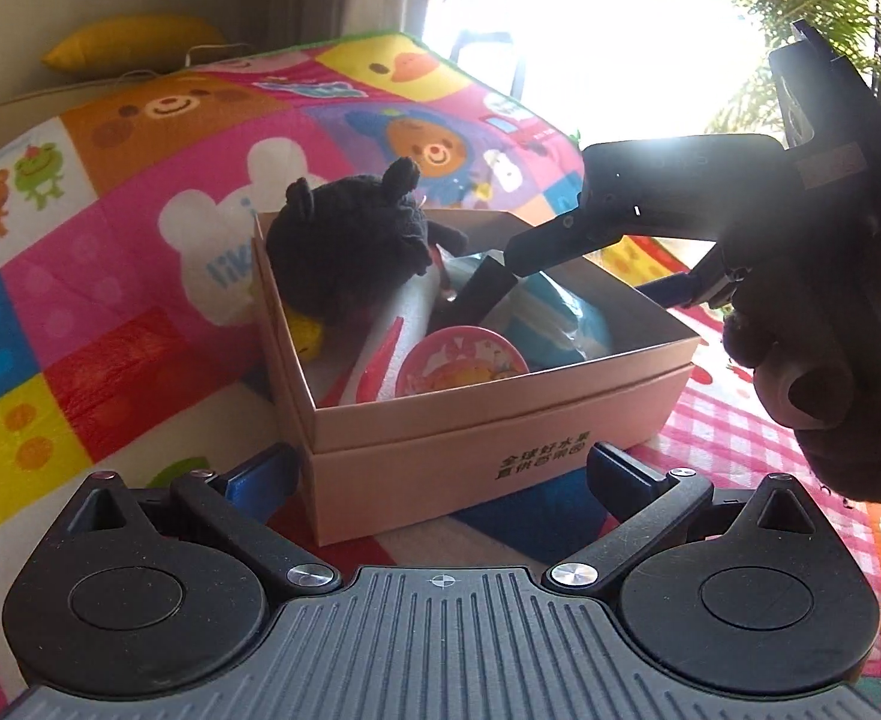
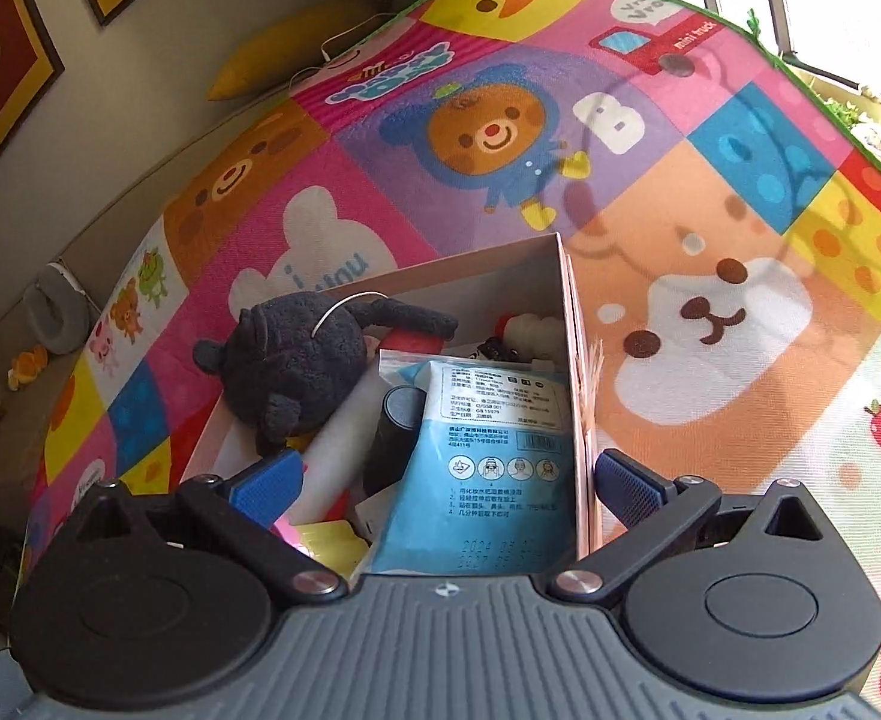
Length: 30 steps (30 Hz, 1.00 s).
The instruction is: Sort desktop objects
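Left wrist view: play mat [image 1: 140,276] under bright window [image 1: 608,30].

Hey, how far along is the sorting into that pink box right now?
Mostly done, it seems: the pink box already holds the black plush, the blue packet, a dark cylinder and a small pink bowl. Nothing is in hand: the right gripper hangs open over the box, and the left gripper is open and empty too. No loose item shows on the mat.
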Each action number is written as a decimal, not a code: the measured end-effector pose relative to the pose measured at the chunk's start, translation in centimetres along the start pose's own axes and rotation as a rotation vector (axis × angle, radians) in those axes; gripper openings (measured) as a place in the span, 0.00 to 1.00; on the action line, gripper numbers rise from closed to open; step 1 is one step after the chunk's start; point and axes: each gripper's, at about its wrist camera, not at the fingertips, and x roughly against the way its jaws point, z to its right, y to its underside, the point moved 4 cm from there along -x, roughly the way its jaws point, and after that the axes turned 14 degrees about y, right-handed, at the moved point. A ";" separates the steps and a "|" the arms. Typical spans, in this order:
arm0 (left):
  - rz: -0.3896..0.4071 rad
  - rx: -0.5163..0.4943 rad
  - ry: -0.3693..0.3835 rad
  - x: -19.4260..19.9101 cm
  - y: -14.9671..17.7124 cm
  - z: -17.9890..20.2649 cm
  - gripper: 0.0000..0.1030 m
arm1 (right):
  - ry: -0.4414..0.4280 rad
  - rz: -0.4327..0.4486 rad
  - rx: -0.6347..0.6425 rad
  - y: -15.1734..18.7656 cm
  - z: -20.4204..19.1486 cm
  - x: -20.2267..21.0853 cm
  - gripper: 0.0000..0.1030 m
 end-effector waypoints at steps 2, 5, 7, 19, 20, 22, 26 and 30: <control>0.018 0.028 -0.005 1.0 0.1 -1.0 1.00 | -0.021 -0.022 0.020 -0.5 -1.4 -0.7 1.00; 0.052 0.065 -0.050 3.0 0.8 -2.0 1.00 | -0.019 -0.018 0.065 -1.7 -3.1 -1.0 1.00; 0.062 0.085 -0.073 4.0 1.4 -2.5 1.00 | 0.010 0.064 0.096 -3.0 -4.2 0.3 1.00; 0.125 0.119 -0.075 5.4 2.2 -2.9 1.00 | 0.215 -0.027 0.367 -3.4 -12.9 -3.4 0.46; 0.121 0.127 -0.073 5.4 2.2 -3.0 1.00 | 0.221 -0.032 0.361 -3.7 -13.1 -3.7 0.45; 0.117 0.147 -0.069 5.3 2.3 -3.3 1.00 | 0.244 -0.049 0.394 -4.1 -13.5 -4.9 0.45; 0.130 0.161 -0.067 5.6 2.4 -3.4 1.00 | 0.260 -0.102 0.411 -4.5 -12.8 -6.4 0.58; 0.135 0.163 -0.062 5.6 2.4 -3.5 1.00 | 0.301 -0.143 0.406 -4.3 -10.9 -5.1 0.56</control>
